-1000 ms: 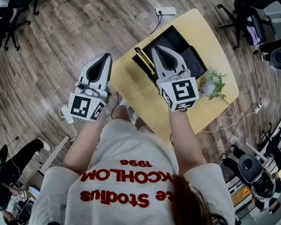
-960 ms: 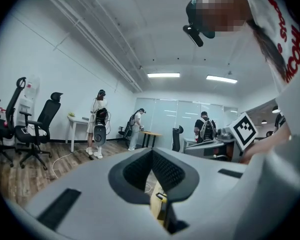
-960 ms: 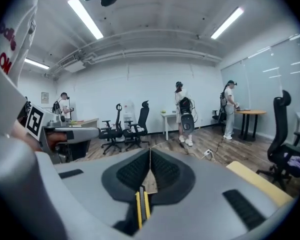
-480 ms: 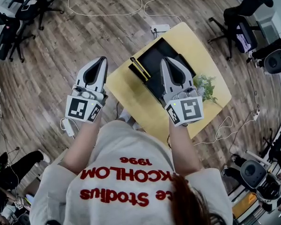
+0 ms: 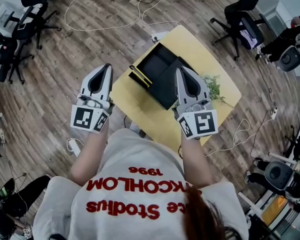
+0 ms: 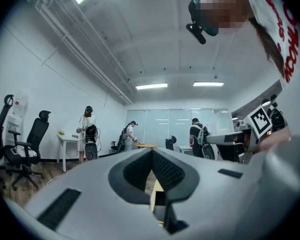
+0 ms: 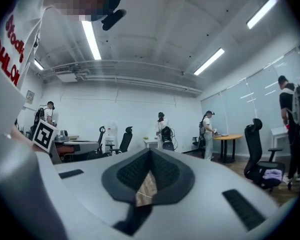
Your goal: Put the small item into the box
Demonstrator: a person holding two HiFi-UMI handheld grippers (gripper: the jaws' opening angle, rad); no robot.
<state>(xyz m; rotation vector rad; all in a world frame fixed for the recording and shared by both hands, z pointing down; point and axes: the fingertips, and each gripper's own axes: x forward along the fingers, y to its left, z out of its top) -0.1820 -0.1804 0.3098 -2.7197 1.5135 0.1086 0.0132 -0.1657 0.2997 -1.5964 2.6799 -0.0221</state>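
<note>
A black box (image 5: 156,63) lies open on the small yellow table (image 5: 135,101), with its black lid (image 5: 170,89) next to it. A thin yellow and black strip (image 5: 140,76) runs along the box's near-left edge. I can make out no other small item. My right gripper (image 5: 180,70) hovers over the lid's right part, its jaws shut and empty, and its own view shows the tips (image 7: 150,151) meeting. My left gripper (image 5: 107,66) hangs over the floor left of the table, and its tips (image 6: 151,151) also meet on nothing.
A small green plant (image 5: 213,86) stands on the table's right end. Cables and a power strip (image 5: 159,35) lie on the wood floor behind the table. Office chairs (image 5: 240,14) stand at the back right and back left. Several people stand at far desks.
The head view has swung, so the table now sits more to the left. Against the box, my right gripper has drifted from over its middle to its right side. The left gripper holds its place.
</note>
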